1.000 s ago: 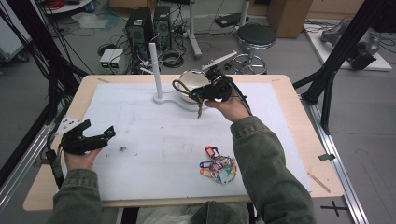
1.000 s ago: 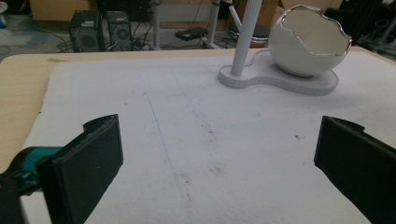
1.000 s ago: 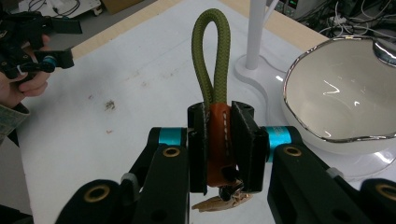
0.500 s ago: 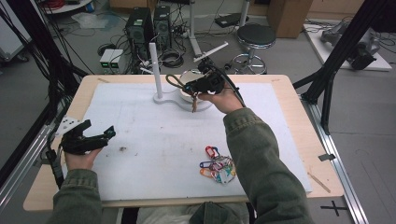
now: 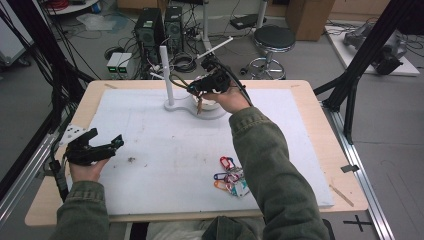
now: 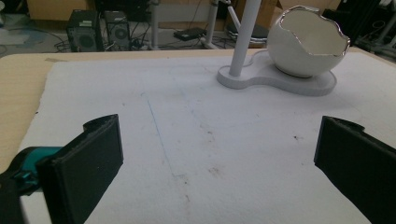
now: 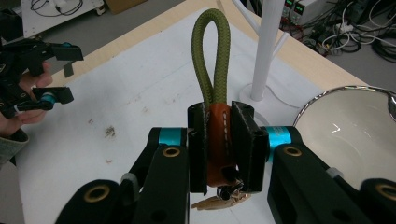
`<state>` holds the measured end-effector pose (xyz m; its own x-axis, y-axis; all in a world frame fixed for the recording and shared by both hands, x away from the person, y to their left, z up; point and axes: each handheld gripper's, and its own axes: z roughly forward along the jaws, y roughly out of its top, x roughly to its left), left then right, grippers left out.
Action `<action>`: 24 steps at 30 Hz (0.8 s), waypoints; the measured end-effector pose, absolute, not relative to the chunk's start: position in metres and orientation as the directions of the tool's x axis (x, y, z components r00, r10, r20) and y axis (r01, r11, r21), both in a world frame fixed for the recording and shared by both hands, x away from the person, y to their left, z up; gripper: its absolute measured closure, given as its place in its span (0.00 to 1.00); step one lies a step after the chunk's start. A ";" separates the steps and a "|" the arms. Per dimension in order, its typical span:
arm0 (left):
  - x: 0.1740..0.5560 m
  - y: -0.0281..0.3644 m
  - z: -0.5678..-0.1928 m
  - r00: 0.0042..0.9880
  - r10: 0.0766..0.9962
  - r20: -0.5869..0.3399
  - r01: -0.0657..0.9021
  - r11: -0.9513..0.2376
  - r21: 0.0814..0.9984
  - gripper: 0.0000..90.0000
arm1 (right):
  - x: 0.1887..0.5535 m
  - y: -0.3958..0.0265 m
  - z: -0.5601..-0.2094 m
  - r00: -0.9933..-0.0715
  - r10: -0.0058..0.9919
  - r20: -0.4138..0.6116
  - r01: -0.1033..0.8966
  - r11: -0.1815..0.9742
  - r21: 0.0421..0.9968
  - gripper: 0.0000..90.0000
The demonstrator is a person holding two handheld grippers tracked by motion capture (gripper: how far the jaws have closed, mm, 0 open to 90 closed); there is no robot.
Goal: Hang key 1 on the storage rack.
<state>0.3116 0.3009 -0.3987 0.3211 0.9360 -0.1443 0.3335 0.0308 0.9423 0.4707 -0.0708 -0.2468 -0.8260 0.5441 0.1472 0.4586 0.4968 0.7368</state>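
Keychain strap (image 7: 217, 135) — orange leather body with an olive cord loop (image 7: 213, 56) standing up out of it — is clamped between the jaws of the right gripper (image 7: 219, 149), which are closed tight on the leather; a small metal clip dangles below. In the high view the right gripper (image 5: 206, 86) hovers just above the white stand (image 5: 172, 106), between its upright post (image 5: 165, 70) and the cracked-egg bowl (image 7: 355, 135).

Left gripper (image 5: 95, 148) rests at the counter's (image 5: 310, 100) near left edge, jaws wide apart, nothing between them.

Judgement: the step looks like hanging the loop over the post. To do it well, keep the loop open and upright, bring it above the post's top, centre it, then lower — no release until the cord sits round the post. Risk: the loop catches on the side peg or bowl rim.

Spare carabiners (image 5: 230, 177) lie near the front edge.
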 end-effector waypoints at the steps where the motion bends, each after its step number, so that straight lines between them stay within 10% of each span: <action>1: 0.312 0.301 -0.399 0.321 0.936 -0.145 0.334 0.031 0.942 0.02 | 0.472 -0.069 -0.247 -0.824 0.545 0.152 0.464 0.496 0.734 0.85; 24: 0.311 0.302 -0.399 0.319 0.934 -0.159 0.330 0.047 0.943 0.02 | 0.501 -0.040 -0.244 -0.802 0.577 0.154 0.486 0.482 0.729 0.85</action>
<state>0.3106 0.3024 -0.3987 0.3193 0.9343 -0.1586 0.3298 0.0473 0.9429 0.5014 -0.0398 -0.2438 -0.8023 0.5768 0.1536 0.4861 0.4821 0.7289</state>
